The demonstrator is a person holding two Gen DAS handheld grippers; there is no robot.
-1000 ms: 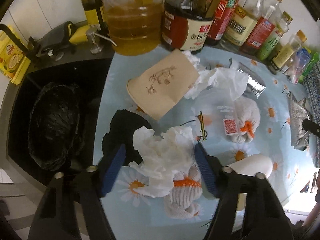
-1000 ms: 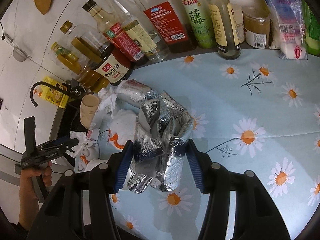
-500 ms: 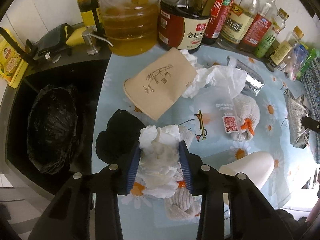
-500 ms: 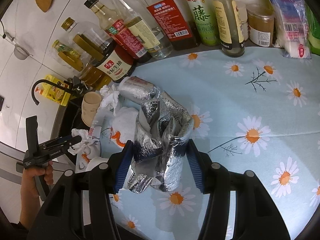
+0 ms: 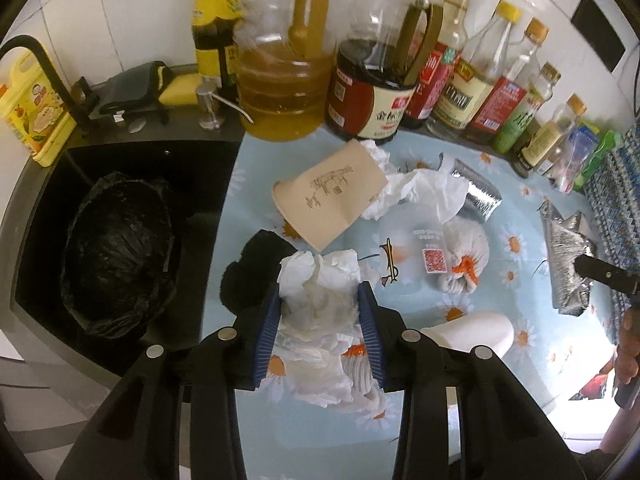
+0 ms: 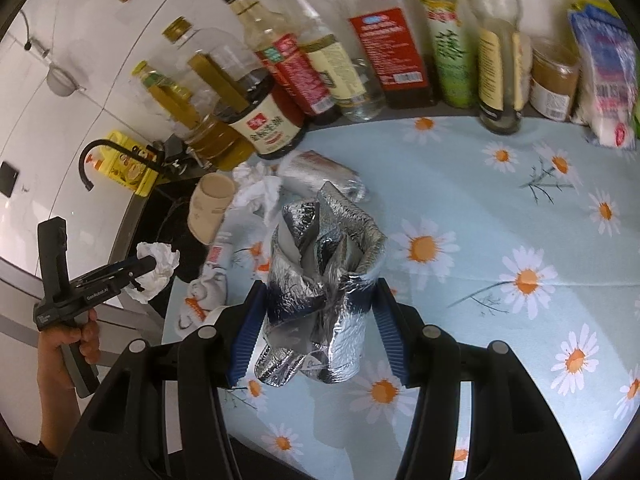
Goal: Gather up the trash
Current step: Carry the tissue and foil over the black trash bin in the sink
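- Left of the daisy-print cloth, the counter drops into a dark sink; a bin lined with a black bag sits in it, nothing visible inside.
- Along the cloth's far edge stands a close row of bottles against the tiled wall, with bare cloth nearer the right gripper.
- Left gripper: jaws clamped on a crumpled white tissue, which hangs above the cloth's sink-side edge.
- Right gripper: jaws squeezing a creased, shiny foil bag over the cloth.
- Loose on the cloth lie a tan paper cup on its side, more tissue, a foil roll, a knitted white glove with an orange cuff, and a black fuzzy lump.
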